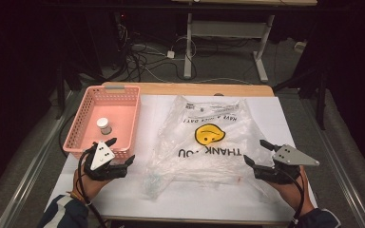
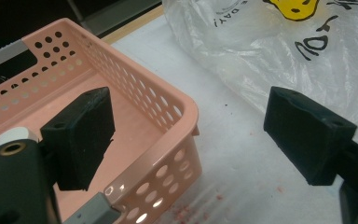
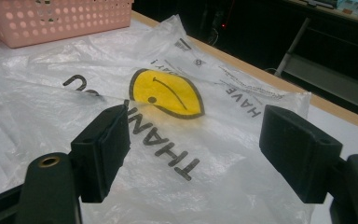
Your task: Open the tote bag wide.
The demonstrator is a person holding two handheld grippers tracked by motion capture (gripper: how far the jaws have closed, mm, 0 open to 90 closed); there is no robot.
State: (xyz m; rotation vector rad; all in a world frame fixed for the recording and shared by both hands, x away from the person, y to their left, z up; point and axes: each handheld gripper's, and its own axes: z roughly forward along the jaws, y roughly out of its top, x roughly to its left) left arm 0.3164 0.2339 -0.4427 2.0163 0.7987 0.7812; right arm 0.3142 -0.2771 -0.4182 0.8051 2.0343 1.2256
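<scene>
White paper covers the table [image 1: 266,118], with dark floor and cables beyond at 12 o'clock. Flat at the centre lies the plastic bag [image 1: 206,142]; the pink basket [image 1: 123,92] sits at its 9 o'clock, holding a small jar [image 1: 104,125]. The left gripper [image 1: 121,152] hovers at the basket's near corner, jaws apart and empty; the right gripper [image 1: 255,153] hangs at the bag's 3 o'clock edge, jaws wide, nothing between them. Thin film may slip from the pads or bunch, and the left jaw could snag the basket rim. In the left gripper view, reddish specks [image 2: 200,210] on the paper show; the high view shows the jar.
</scene>
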